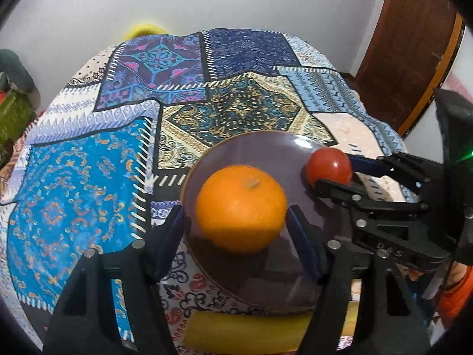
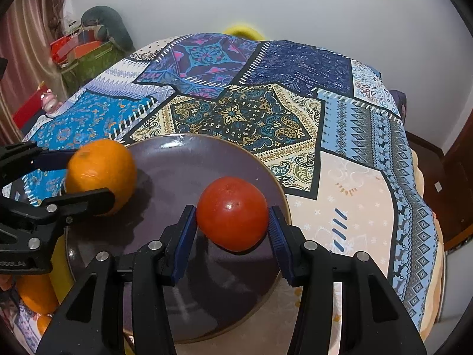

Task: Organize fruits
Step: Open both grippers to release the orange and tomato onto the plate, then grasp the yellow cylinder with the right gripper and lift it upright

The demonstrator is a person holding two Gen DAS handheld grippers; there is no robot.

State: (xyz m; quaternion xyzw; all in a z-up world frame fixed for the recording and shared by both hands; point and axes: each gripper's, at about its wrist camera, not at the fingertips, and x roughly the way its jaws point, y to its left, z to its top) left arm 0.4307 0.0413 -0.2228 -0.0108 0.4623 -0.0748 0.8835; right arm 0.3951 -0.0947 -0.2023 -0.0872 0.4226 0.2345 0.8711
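The orange (image 1: 241, 208) — round, bright, pale stem scar tilted up and away — sits between the left gripper's (image 1: 236, 224) fingers, over the near side of the dark purple plate (image 1: 245, 148). The glossy red tomato (image 2: 232, 213) sits between the right gripper's (image 2: 233, 227) blue pads, over the plate's right part — the two fruits apart.

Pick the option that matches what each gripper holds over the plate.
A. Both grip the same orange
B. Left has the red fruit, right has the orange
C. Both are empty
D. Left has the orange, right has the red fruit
D: the left gripper has its pads on either side of the orange, and the right gripper clamps the red fruit, both above the dark plate.
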